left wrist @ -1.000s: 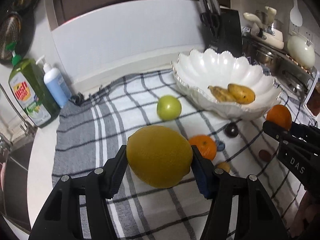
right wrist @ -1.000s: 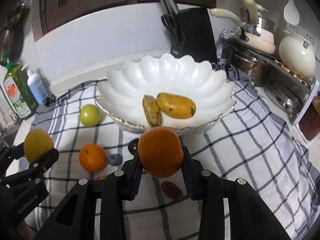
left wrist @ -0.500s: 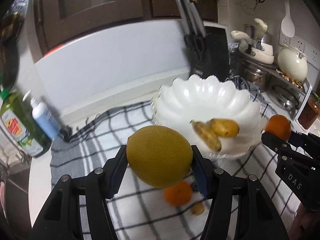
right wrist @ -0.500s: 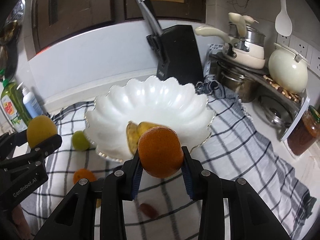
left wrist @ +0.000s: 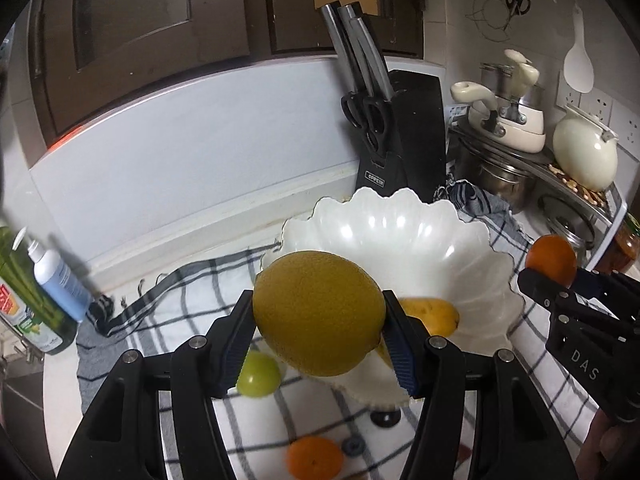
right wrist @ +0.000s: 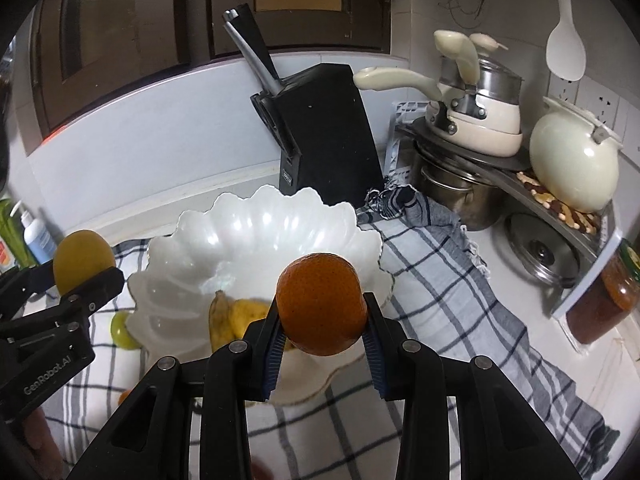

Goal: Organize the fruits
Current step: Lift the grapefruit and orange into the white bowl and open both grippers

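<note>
My left gripper (left wrist: 318, 344) is shut on a large yellow citrus fruit (left wrist: 320, 312), held above the near rim of the white scalloped bowl (left wrist: 400, 224). My right gripper (right wrist: 322, 330) is shut on an orange (right wrist: 321, 304), also over the bowl's (right wrist: 256, 232) near rim. A small banana (right wrist: 219, 320) and a yellow mango (right wrist: 248, 314) lie inside the bowl. On the checked cloth (left wrist: 180, 300) below sit a green apple (left wrist: 258, 374), a second orange (left wrist: 316, 458) and a small dark fruit (left wrist: 386, 416). Each gripper shows in the other's view: the right one (left wrist: 550, 276), the left one (right wrist: 86, 270).
A black knife block (right wrist: 324, 136) stands behind the bowl. Pots, a cream kettle (right wrist: 574, 160) and a jar (right wrist: 604, 304) crowd the right side. Dish soap and a blue-white bottle (left wrist: 60, 276) stand at the left by the wall.
Both grippers have risen and moved toward the bowl with their fruits still held. The bowl now lies right under the fingertips, and the loose fruits on the cloth have dropped low in view.
</note>
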A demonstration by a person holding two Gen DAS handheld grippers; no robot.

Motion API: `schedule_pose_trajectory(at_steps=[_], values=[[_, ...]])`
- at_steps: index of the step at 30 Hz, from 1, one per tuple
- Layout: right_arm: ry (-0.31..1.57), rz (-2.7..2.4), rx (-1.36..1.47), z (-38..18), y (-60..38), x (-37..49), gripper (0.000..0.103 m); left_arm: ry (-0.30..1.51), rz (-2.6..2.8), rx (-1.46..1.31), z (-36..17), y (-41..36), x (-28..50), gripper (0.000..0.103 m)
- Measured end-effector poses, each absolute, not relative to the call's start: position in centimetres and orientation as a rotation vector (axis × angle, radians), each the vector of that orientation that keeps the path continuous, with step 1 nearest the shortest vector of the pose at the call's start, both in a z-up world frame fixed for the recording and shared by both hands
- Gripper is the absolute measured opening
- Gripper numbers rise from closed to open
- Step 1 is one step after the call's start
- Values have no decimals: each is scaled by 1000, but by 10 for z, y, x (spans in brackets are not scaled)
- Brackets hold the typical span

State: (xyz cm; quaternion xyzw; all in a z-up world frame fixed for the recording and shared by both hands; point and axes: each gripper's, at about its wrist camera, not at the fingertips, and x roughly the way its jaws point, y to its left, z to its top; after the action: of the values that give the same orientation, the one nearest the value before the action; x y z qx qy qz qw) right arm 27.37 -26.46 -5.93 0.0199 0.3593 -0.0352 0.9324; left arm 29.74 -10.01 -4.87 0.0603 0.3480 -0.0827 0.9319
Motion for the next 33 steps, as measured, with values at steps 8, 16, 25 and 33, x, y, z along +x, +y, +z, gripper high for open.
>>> schedule_pose_trajectory(at_steps=[8,16,25,33], values=[[775,-75,43,-75,-270,308,37,730,-157,109,-64,-103,334,60],[824,-69,69,-99,-275,332,37,786,-145,99,-87,-103,354,60],[829,-74,62,-105,-274,338,39,830,-129,118,-99,-105,360,62],[738,-154,43,-80,-274,326,87,764,-79,134,-77,-99,352,90]])
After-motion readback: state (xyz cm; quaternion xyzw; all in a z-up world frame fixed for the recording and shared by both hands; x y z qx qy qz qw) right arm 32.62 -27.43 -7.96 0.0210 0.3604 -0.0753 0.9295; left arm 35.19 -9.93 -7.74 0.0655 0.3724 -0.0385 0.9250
